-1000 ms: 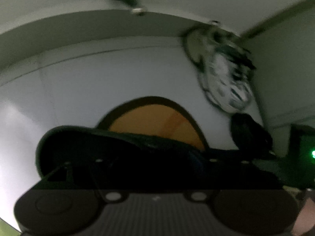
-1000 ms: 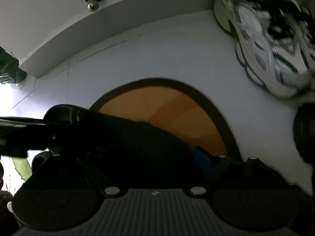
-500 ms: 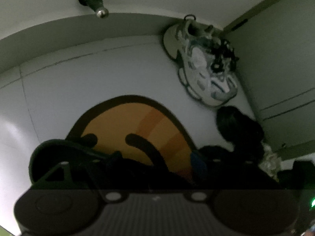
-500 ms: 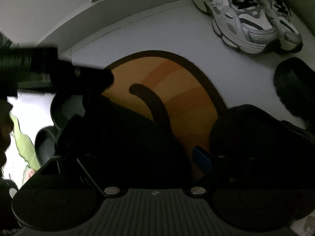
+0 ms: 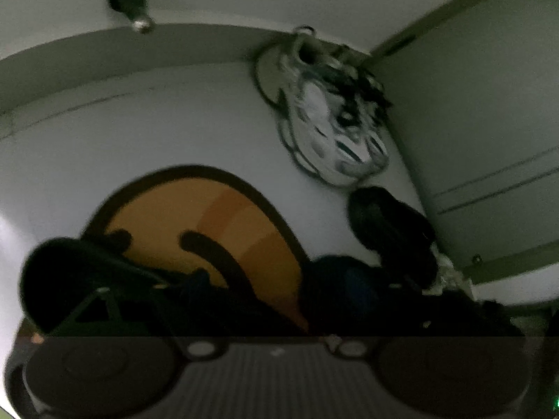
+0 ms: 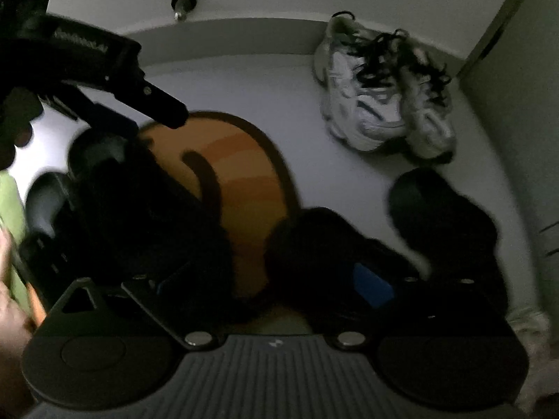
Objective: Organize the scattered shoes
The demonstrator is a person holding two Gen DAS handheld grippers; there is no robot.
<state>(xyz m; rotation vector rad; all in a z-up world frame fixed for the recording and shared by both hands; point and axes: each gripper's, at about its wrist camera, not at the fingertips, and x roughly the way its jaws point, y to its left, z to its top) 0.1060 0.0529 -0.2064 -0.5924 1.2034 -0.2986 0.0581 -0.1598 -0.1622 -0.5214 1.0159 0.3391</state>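
Observation:
The scene is dim. A pair of white sneakers (image 6: 384, 97) with black laces stands by the far wall; the left wrist view shows one white sneaker (image 5: 332, 129). Black shoes lie on and around an orange mat (image 6: 244, 181): one black shoe at left (image 6: 139, 216), another in the middle (image 6: 314, 241), a third at right (image 6: 443, 216). My right gripper (image 6: 258, 279) hovers above the mat, its jaws opening with only mat showing between them. My left gripper (image 5: 279, 289), also visible at upper left (image 6: 146, 118), is opening too, with a black shoe (image 5: 70, 269) lying beside its left finger.
A door stopper (image 6: 181, 7) sticks out of the baseboard at the back. A pale cabinet front (image 5: 489, 139) closes off the right side. A person's hand (image 6: 10, 314) and something green (image 6: 10, 209) show at the left edge. Pale floor surrounds the mat.
Both grippers have widened and let go of the black shoes they held. The right gripper has risen and pulled back, bringing both white sneakers and more black shoes into view.

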